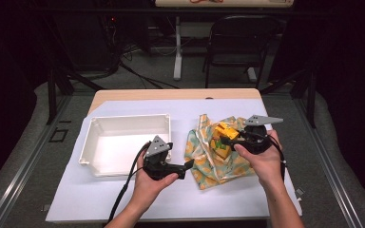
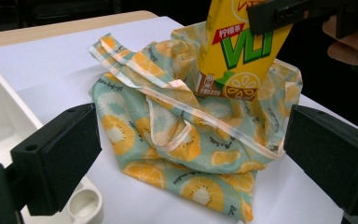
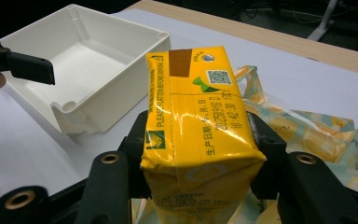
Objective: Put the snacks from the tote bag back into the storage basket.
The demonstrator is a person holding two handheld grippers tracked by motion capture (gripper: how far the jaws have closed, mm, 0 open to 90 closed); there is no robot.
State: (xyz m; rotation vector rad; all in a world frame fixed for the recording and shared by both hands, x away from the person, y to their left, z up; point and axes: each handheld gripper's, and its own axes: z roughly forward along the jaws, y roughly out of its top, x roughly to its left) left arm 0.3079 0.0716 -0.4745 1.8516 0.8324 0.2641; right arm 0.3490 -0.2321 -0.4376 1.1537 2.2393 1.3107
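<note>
Black jaws of the right gripper are clamped on both sides of a yellow rectangular drink carton, held raised above the crumpled fruit-print fabric bag on the white sheet covering the table. Left gripper sits just left of the bag, jaws wide apart with nothing between them. White rectangular plastic tray lies beside it, to the left.
</note>
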